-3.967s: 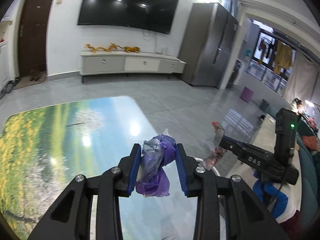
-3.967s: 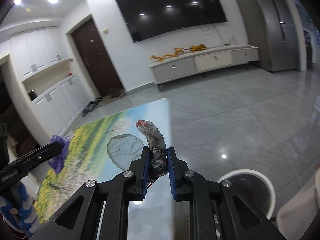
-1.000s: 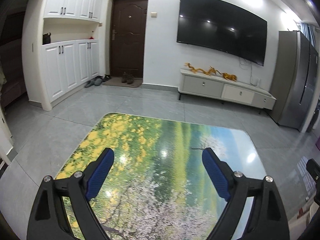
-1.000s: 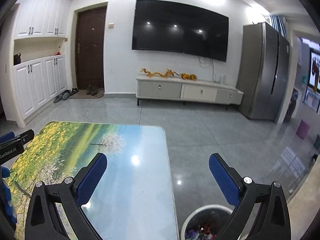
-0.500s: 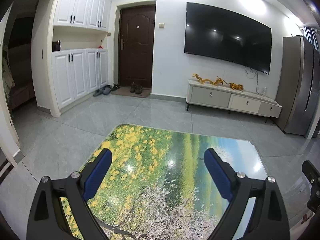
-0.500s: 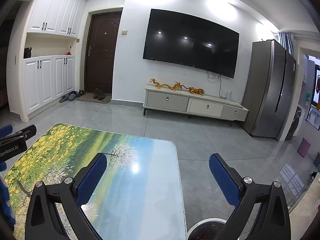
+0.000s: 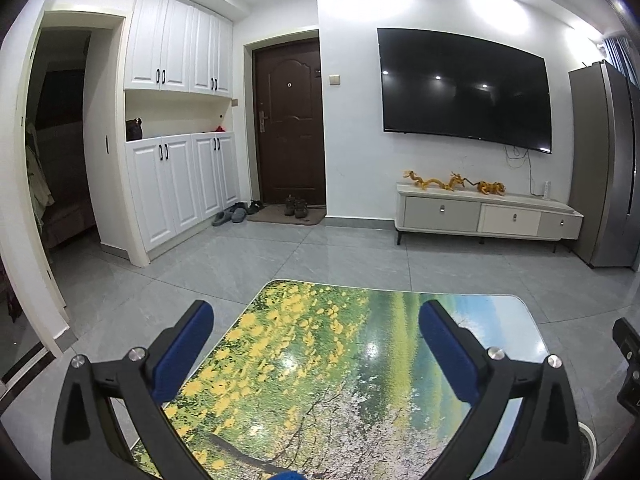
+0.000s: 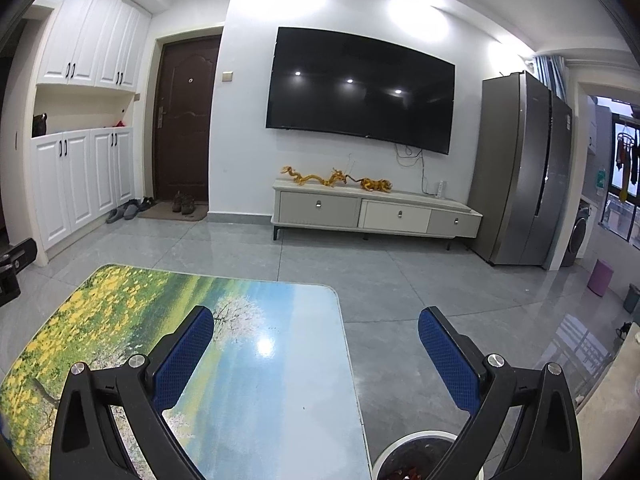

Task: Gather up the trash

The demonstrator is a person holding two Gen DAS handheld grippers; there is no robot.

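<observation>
Each view is taken from just behind its own gripper, looking forward and slightly downward along the two fingers. The left gripper (image 7: 316, 336) is held above the table (image 7: 320, 380); the right gripper (image 8: 316, 340) is aimed over its right edge. Shared ahead are the table (image 8: 256, 380), door (image 7: 290, 128), television (image 8: 360, 88) and cabinet (image 8: 376, 212).

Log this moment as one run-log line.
left tool: jaws opening, nothing between | right tool: open, empty | table: no trash seen | bin: beside table

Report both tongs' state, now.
Left tongs: jaws opening, nothing between them.
Right tongs: open wide, holding nothing.
</observation>
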